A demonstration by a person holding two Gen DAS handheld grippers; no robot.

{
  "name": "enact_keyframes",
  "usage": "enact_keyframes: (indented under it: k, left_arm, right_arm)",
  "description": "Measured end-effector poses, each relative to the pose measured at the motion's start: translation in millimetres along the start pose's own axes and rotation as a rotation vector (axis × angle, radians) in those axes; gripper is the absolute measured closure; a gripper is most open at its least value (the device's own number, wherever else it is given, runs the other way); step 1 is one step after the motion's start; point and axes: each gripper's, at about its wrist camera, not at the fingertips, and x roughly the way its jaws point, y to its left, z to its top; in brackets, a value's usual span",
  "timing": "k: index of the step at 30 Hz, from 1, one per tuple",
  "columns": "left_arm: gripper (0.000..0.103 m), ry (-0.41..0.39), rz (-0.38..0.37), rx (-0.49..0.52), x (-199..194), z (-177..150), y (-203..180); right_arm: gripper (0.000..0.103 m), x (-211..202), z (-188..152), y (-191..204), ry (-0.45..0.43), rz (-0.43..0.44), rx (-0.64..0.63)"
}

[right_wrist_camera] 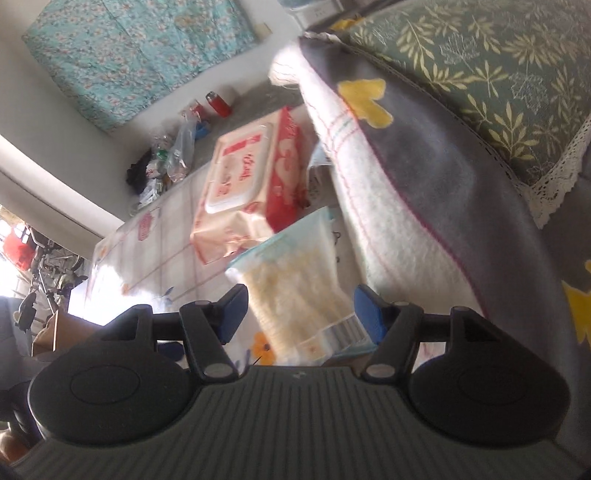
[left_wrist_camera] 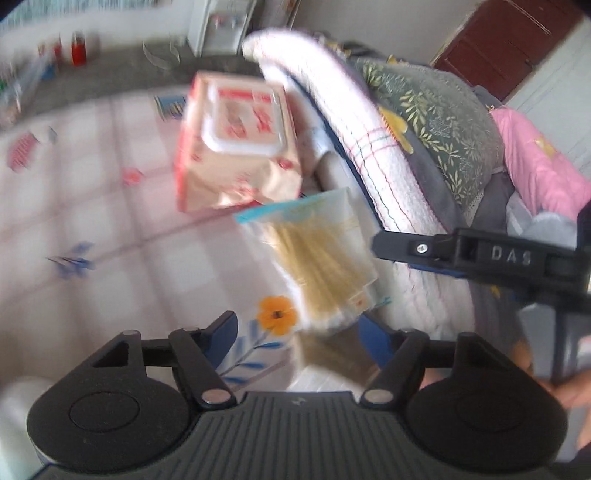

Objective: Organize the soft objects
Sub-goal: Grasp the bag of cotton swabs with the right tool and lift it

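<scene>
on the checked bed sheet [left_wrist_camera: 92, 192], a cotton swab bag [right_wrist_camera: 295, 288] lies just beside a wet wipes pack [right_wrist_camera: 247, 177], near a folded blanket [right_wrist_camera: 388, 229]. left tool [left_wrist_camera: 299, 332] and right tool [right_wrist_camera: 299, 310] both gape, holding nothing.

- Checked sheet [left_wrist_camera: 110, 206] with flower print, spread flat as the base surface.
- Red bottles [left_wrist_camera: 78, 50] upright on the grey floor by the wall.
- Brown door [left_wrist_camera: 517, 33], upper right.
- Teal floral mattress [right_wrist_camera: 129, 48] against the wall.
- Pile of plastic bottles [right_wrist_camera: 173, 151] below the mattress.
</scene>
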Motion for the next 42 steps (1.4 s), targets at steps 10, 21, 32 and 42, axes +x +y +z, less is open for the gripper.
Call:
enact_keyframes:
  k: [10, 21, 32, 42]
  left_arm:
    - [0.041, 0.051, 0.005, -0.109, 51, 26, 3]
    - [0.065, -0.01, -0.023, -0.093, 46, 29, -9]
    - [0.067, -0.186, -0.05, -0.037, -42, 23, -15]
    - [0.068, -0.348, -0.076, -0.001, -161, -16, 1]
  right_arm:
    - [0.042, 53, 17, 2, 0.06, -0.045, -0.05]
    - [0.079, 60, 14, 17, 0.048, -0.02, -0.035]
    - [0.082, -14, 11, 72, -0.106, 0.053, -0.113]
    - [0.082, -95, -18, 149, -0.198, 0.167, -0.177]
